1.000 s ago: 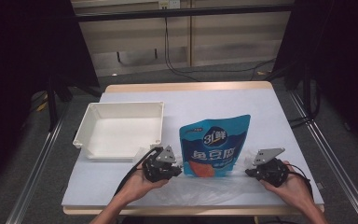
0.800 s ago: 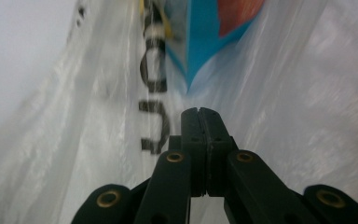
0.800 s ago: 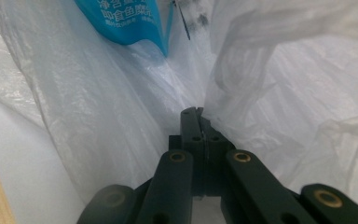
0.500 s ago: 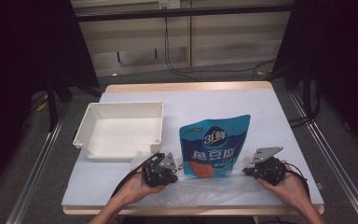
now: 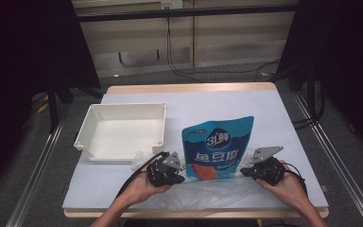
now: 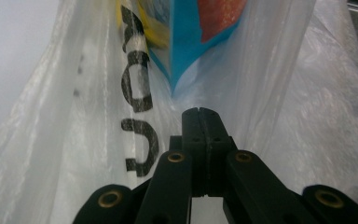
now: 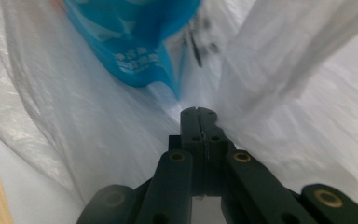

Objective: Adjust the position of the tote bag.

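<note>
A blue snack pouch [image 5: 217, 151] stands upright near the table's front, inside a clear plastic bag [image 5: 217, 191] that lies crumpled around its base. My left gripper [image 5: 177, 172] is at the pouch's lower left, shut on the bag's film. At the pouch's lower right, my right gripper [image 5: 246, 171] pinches the film the same way. In the left gripper view the shut jaws [image 6: 199, 112] hold the film [image 6: 74, 116] just below the pouch's corner [image 6: 186, 42]. The right gripper view shows its jaws [image 7: 198, 112] closed on the film [image 7: 284, 116] under the pouch [image 7: 130, 42].
An empty white tray [image 5: 120, 132] sits at the left, just behind my left hand. The table has a pale blue cover [image 5: 208, 101] and a wooden front edge [image 5: 194, 213]. Dark stands and cables lie beyond the table.
My left gripper has shifted slightly toward the front edge, with a fold of film bunched beside it. The pouch and the right gripper have stayed put.
</note>
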`<state>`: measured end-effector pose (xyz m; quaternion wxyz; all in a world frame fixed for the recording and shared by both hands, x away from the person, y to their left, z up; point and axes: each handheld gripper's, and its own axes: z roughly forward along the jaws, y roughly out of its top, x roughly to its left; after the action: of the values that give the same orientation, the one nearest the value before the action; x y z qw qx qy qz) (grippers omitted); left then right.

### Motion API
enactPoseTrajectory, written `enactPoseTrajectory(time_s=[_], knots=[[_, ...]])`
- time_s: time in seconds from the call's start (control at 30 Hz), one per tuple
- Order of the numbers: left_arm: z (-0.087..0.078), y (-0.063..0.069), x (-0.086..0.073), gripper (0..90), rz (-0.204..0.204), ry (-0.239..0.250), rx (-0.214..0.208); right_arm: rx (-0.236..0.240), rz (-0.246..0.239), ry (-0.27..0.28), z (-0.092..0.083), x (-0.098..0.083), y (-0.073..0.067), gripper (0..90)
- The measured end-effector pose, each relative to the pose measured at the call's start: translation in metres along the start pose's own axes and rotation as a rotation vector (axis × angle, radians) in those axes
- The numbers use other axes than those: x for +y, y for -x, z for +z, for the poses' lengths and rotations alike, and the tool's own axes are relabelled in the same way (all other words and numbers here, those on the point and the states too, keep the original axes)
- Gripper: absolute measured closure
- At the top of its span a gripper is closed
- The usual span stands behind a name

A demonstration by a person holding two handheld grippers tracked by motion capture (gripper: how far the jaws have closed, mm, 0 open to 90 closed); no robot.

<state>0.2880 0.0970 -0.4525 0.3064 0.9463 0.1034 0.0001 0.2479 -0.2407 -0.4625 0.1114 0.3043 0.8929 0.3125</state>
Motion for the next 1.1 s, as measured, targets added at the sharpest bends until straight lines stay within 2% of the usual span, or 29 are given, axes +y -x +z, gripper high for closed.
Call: enactPoseTrajectory(time_s=[0.03,0.07,0.17,0.23,0.27,0.3,0.33,0.37,0.43,0.47,0.5,0.53,0.6,0.63,0.7,0.73,0.77,0.8,0.87,0.97,1.03,1.1], knots=[[0.001,0.000,0.001,90.0,-0.005,0.010,-0.002,-0.009,-0.007,-0.012,0.001,0.001,-0.001,90.0],[0.003,0.001,0.002,90.0,-0.004,0.004,0.009,0.004,-0.012,-0.003,0.003,0.001,-0.001,90.0],[0.013,0.001,0.000,90.0,-0.001,-0.027,0.033,-0.013,-0.008,-0.008,0.006,0.001,0.001,90.0],[0.011,0.001,-0.002,90.0,-0.005,-0.026,0.030,-0.028,-0.018,-0.011,0.008,-0.002,0.003,90.0],[0.010,0.001,-0.003,90.0,0.001,-0.032,0.032,-0.029,-0.002,-0.014,0.007,-0.003,0.003,90.0],[0.009,0.002,-0.003,90.0,0.006,-0.035,0.038,-0.051,-0.007,-0.023,0.006,-0.003,0.004,90.0],[0.008,0.003,-0.004,90.0,0.019,-0.048,0.044,-0.082,-0.022,-0.039,0.004,-0.003,0.004,90.0],[0.006,0.007,-0.005,90.0,0.032,-0.060,0.060,-0.098,-0.014,-0.057,0.003,-0.004,0.004,90.0],[0.003,0.010,-0.007,90.0,0.046,-0.087,0.078,-0.115,-0.008,-0.064,0.001,-0.007,0.006,90.0],[0.001,0.011,-0.007,90.0,0.063,-0.107,0.090,-0.122,-0.020,-0.067,0.000,-0.008,0.008,90.0],[0.000,0.014,-0.008,90.0,0.065,-0.121,0.109,-0.132,-0.009,-0.076,-0.001,-0.009,0.007,90.0],[-0.002,0.014,-0.010,90.0,0.070,-0.131,0.111,-0.133,-0.022,-0.074,-0.002,-0.009,0.008,90.0],[-0.005,0.012,-0.013,90.0,0.053,-0.138,0.105,-0.148,-0.023,-0.086,-0.003,-0.010,0.006,90.0],[-0.006,0.011,-0.014,90.0,0.044,-0.140,0.104,-0.151,-0.026,-0.093,-0.003,-0.009,0.005,90.0],[-0.008,0.011,-0.017,90.0,0.061,-0.142,0.109,-0.158,-0.027,-0.096,-0.003,-0.009,0.005,90.0],[-0.010,0.010,-0.018,90.0,0.062,-0.159,0.113,-0.157,-0.028,-0.092,-0.003,-0.010,0.005,90.0],[-0.011,0.010,-0.020,90.0,0.056,-0.155,0.113,-0.151,-0.030,-0.090,-0.004,-0.010,0.007,90.0],[-0.012,0.009,-0.022,90.0,0.042,-0.147,0.108,-0.141,-0.014,-0.087,-0.004,-0.011,0.007,90.0],[-0.013,0.008,-0.023,90.0,0.042,-0.152,0.110,-0.133,-0.001,-0.079,-0.005,-0.013,0.007,90.0],[-0.015,0.009,-0.024,90.0,0.047,-0.167,0.117,-0.145,-0.009,-0.066,-0.005,-0.013,0.007,90.0],[-0.016,0.009,-0.026,90.0,0.037,-0.165,0.118,-0.148,-0.019,-0.071,-0.005,-0.013,0.007,90.0],[-0.017,0.009,-0.028,90.0,0.033,-0.169,0.118,-0.138,-0.019,-0.073,-0.005,-0.013,0.007,90.0]])
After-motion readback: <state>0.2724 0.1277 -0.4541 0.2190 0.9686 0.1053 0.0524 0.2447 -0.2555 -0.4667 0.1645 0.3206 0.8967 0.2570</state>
